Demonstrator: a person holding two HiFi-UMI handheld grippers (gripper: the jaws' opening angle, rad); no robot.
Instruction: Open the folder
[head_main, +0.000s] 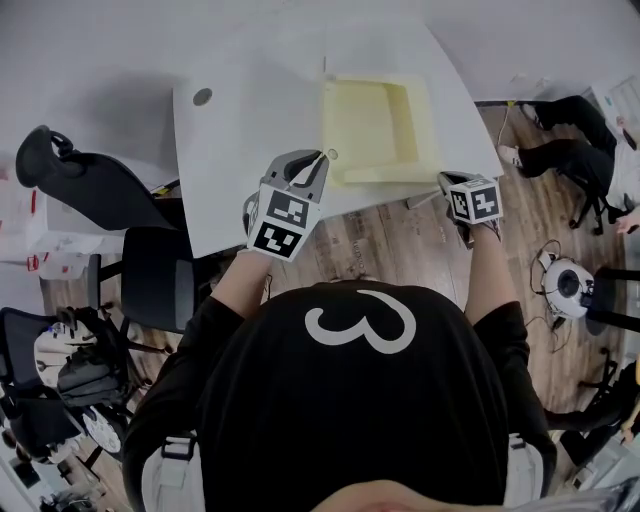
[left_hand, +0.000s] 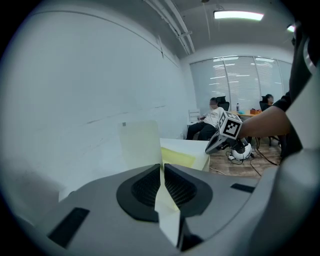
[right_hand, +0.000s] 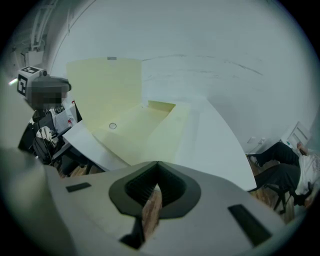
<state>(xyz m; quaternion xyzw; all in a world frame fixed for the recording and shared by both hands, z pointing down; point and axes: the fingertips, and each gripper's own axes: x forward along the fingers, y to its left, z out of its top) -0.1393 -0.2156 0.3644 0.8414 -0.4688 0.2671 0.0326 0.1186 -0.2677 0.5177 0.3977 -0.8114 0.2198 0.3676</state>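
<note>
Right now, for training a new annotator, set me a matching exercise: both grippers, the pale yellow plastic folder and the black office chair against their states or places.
1. left gripper
2. right gripper
3. pale yellow plastic folder
4. black office chair

A. on the wooden floor, beside the white table
B. shut, nothing between its jaws
C. shut on the folder's raised cover
D. partly open on that table

Pairs: 1-C, 2-B, 3-D, 4-A.

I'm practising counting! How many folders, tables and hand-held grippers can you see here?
folder: 1
table: 1
hand-held grippers: 2, the left hand-held gripper and the right hand-held gripper
Total: 4
</note>
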